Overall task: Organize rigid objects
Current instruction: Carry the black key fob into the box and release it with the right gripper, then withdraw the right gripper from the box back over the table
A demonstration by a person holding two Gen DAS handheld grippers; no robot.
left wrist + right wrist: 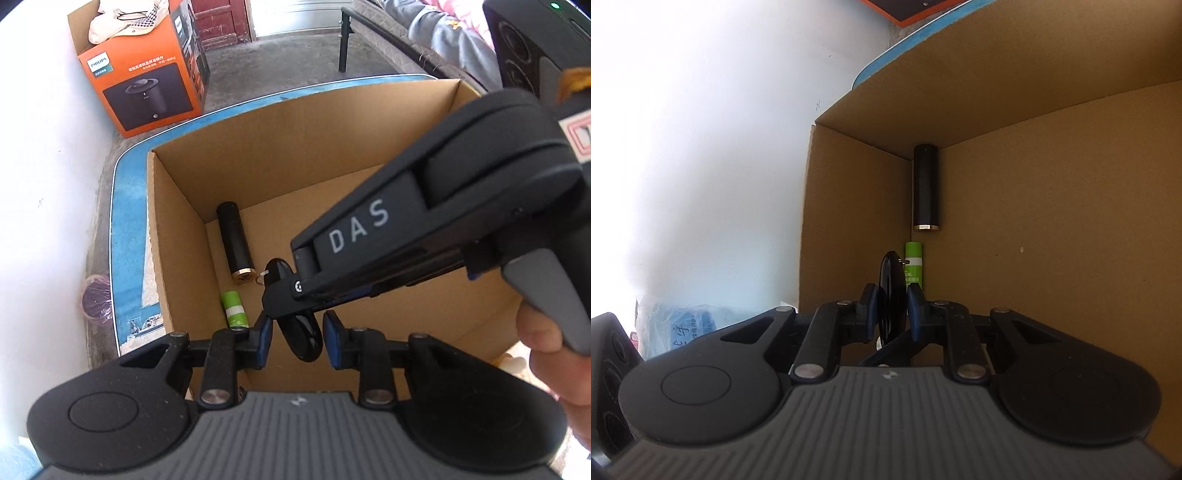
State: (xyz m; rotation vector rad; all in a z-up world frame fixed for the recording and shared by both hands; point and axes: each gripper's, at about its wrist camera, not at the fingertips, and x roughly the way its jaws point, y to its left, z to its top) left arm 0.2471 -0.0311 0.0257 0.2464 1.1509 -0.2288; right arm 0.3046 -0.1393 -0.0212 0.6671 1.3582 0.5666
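The right claw (892, 314) is clamped on a glossy black oval object (303, 338), its blue pads pressing the flat sides so the piece stands edge-on between them in the right wrist view. In the left wrist view that same object hangs over the inside of an open cardboard box (177, 206), with the right claw reaching in from the upper right, a hand (554, 354) on its grey handle. The left claw (295, 339) sits at a narrow gap with the lower end of the black oval object between its blue pads; whether those pads actually touch it cannot be told. A small metal ring (260, 278) shows at the upper end of the object.

On the box floor, along the left wall, lies a black cylinder with a gold end (235, 242), reaching toward the far left corner. Just nearer along the same wall lies a small green and white tube (232, 308), close to the cylinder's gold end but apart from it.

The box stands on a blue-edged table (129, 229). Beyond the table's far left corner, on the floor, is an orange carton (147, 74) with a pale cloth bag (125, 18) on top
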